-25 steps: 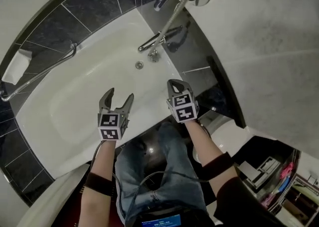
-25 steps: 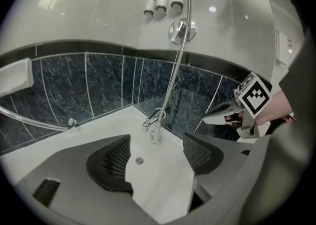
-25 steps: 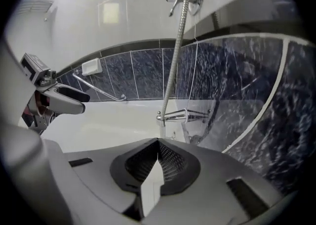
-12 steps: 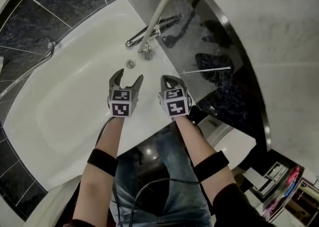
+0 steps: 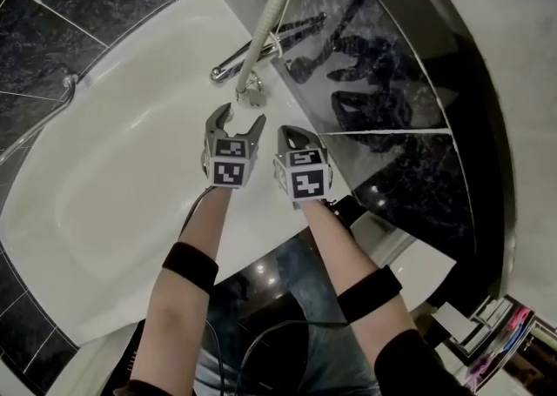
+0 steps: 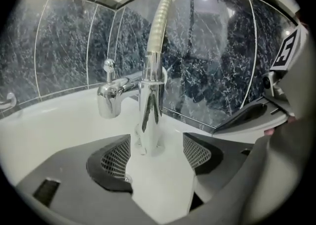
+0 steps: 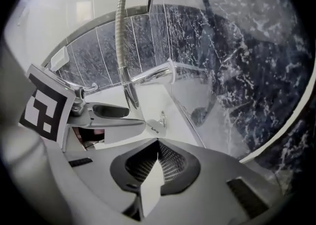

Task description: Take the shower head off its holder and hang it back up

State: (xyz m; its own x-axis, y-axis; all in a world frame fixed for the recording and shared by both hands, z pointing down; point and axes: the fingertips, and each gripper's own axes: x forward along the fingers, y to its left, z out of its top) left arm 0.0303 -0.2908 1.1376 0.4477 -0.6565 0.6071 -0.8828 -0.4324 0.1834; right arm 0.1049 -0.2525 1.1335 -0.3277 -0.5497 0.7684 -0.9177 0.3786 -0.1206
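Left gripper (image 5: 239, 121) has its 2 jaws spread with nothing between them; right gripper (image 5: 296, 136) is pressed closed, empty. The ribbed silver metal shower hose (image 5: 268, 24) rises just beyond the left fingertips. The shower head is out of view above. It is probably light, rigid and slick, so grip its handle.

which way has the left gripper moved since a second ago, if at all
Yes. The left gripper has moved toward the tap. In the head view, the stretch of white bathtub between them has nearly gone.
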